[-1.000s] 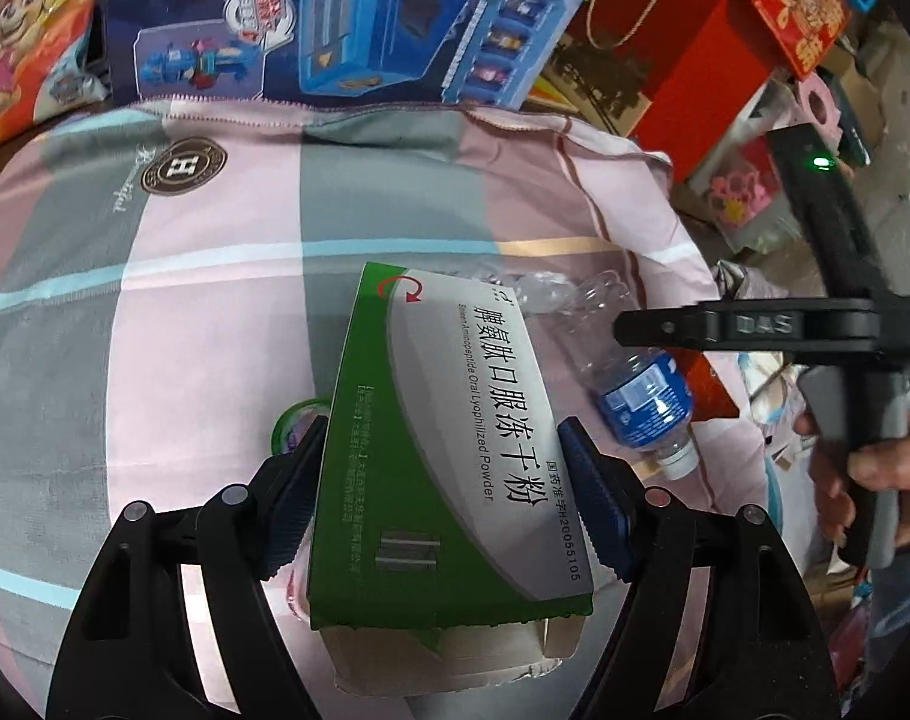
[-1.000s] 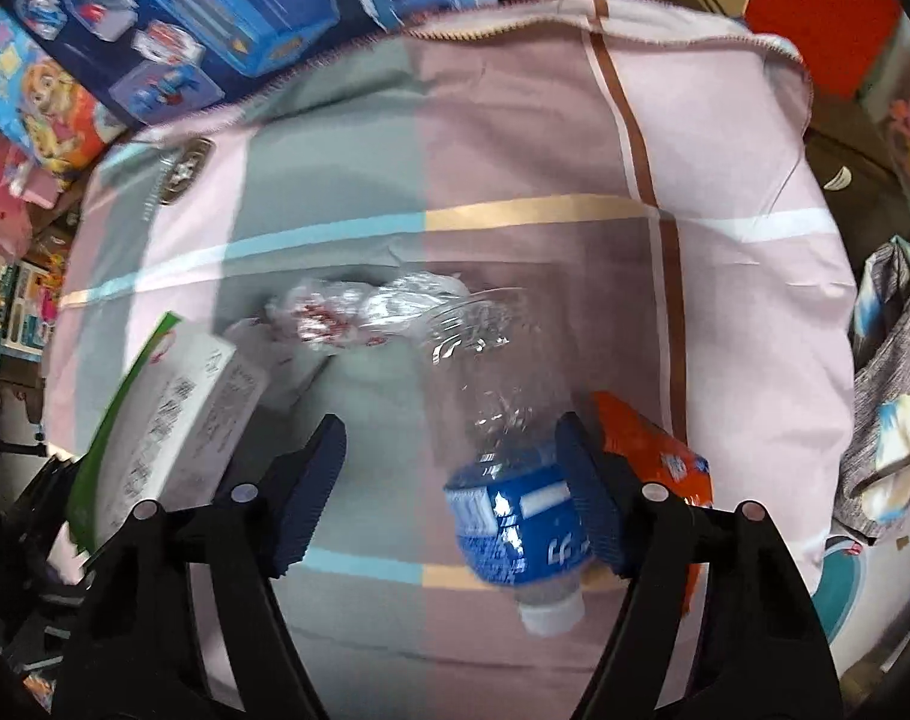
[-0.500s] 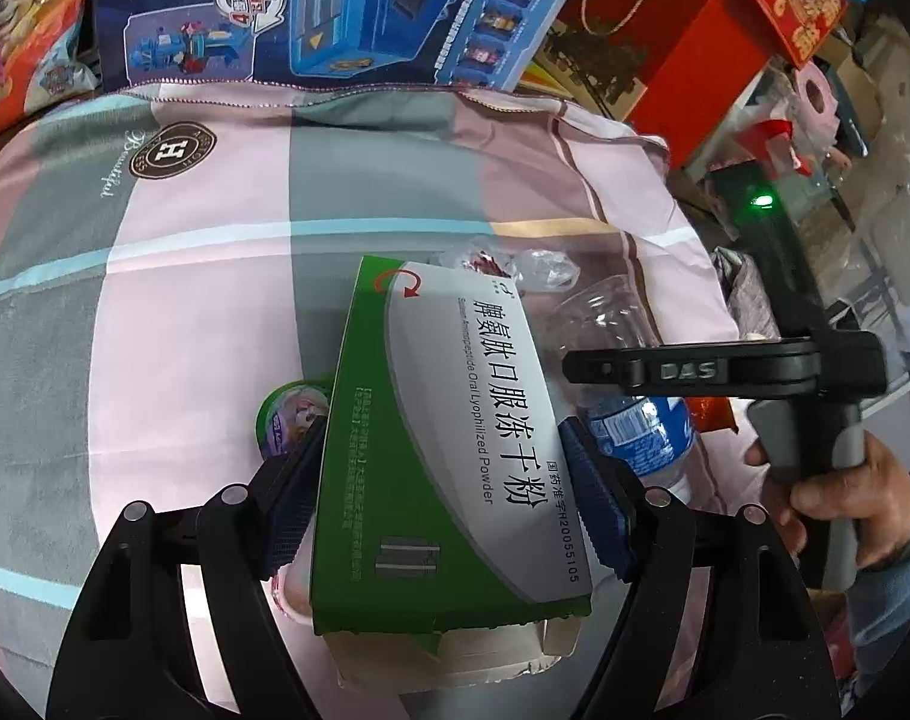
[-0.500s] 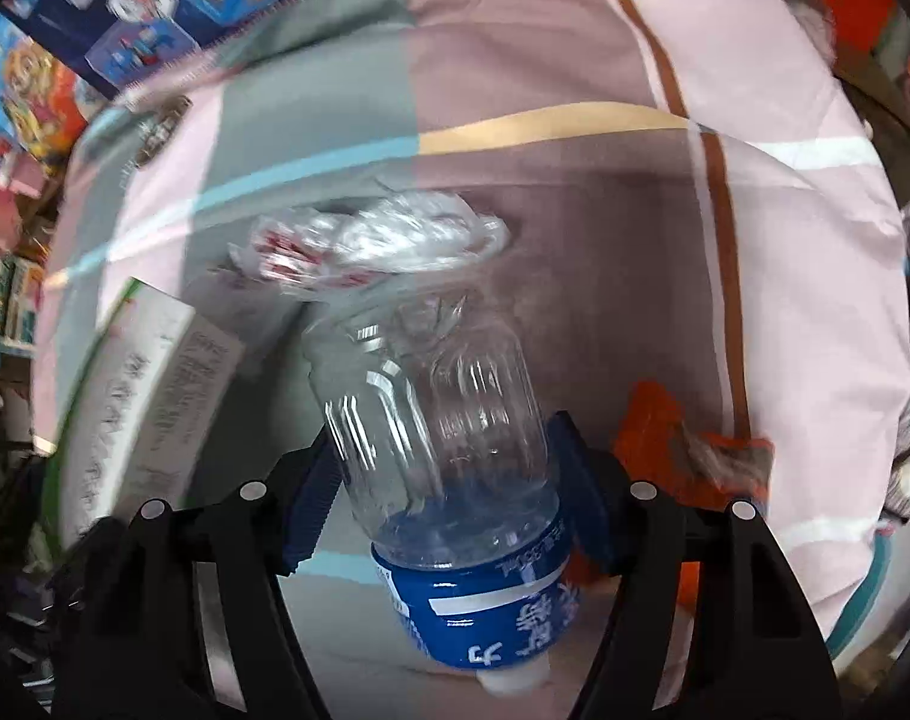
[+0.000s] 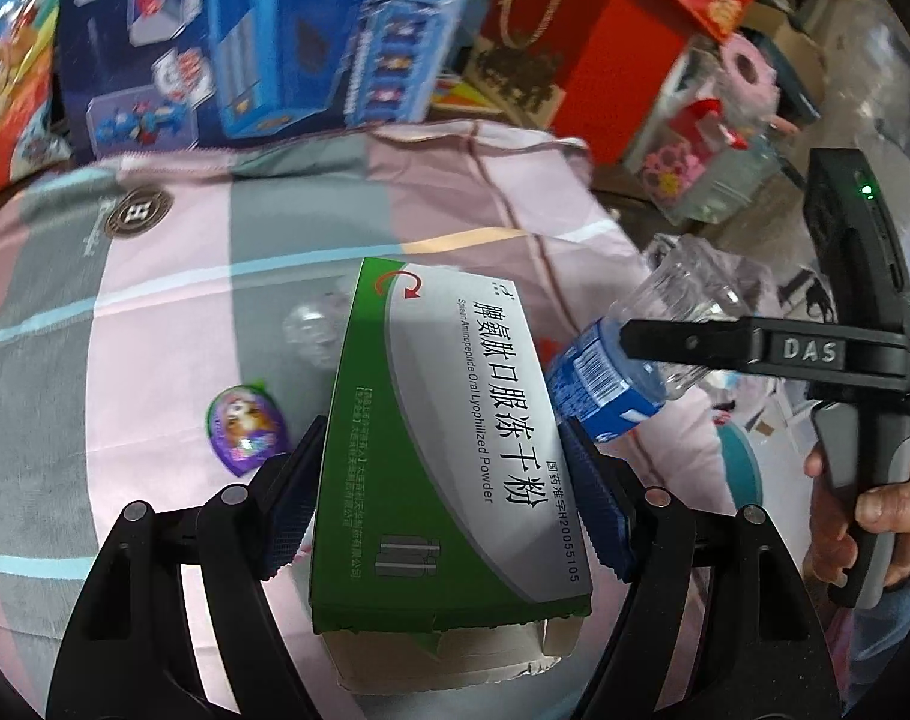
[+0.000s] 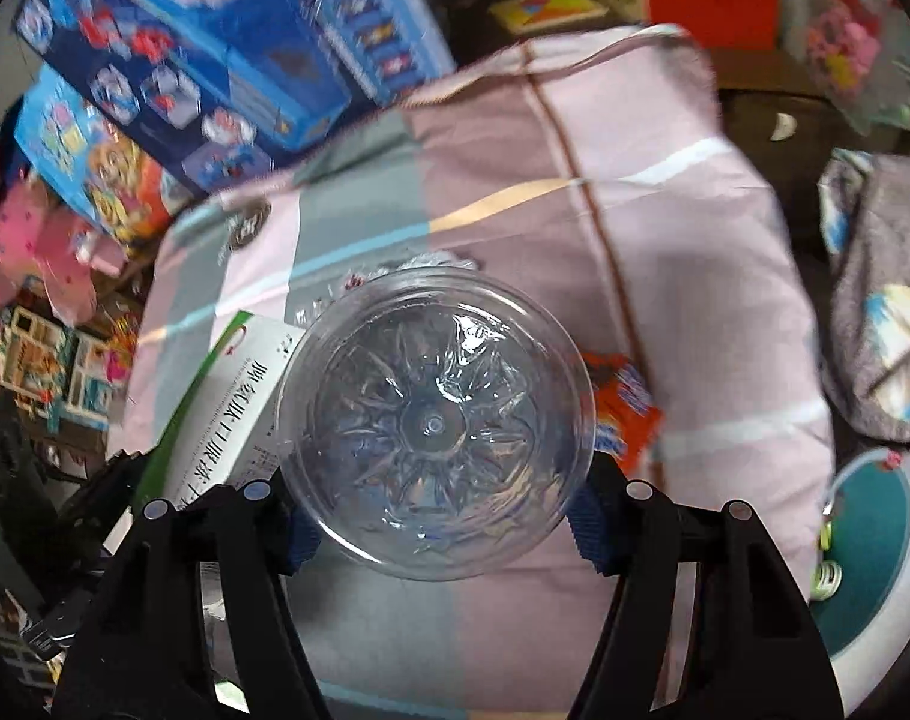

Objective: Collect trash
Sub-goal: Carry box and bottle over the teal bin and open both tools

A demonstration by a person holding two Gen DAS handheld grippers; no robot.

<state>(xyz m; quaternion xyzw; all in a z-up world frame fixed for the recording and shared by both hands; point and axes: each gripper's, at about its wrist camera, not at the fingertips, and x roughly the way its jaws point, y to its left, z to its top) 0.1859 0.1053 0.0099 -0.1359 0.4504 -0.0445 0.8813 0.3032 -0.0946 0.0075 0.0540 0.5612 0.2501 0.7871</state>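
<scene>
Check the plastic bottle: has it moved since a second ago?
Yes. The plastic bottle, clamped in the right gripper, has come up off the pink checked pillow and swung base-first toward the camera, away from the orange wrapper it lay beside.

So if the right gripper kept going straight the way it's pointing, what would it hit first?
Probably the pink checked cloth. The right gripper already holds the clear bottle, base forward, so the bottle's base would likely touch the cloth first. Depth is hard to judge.
</scene>
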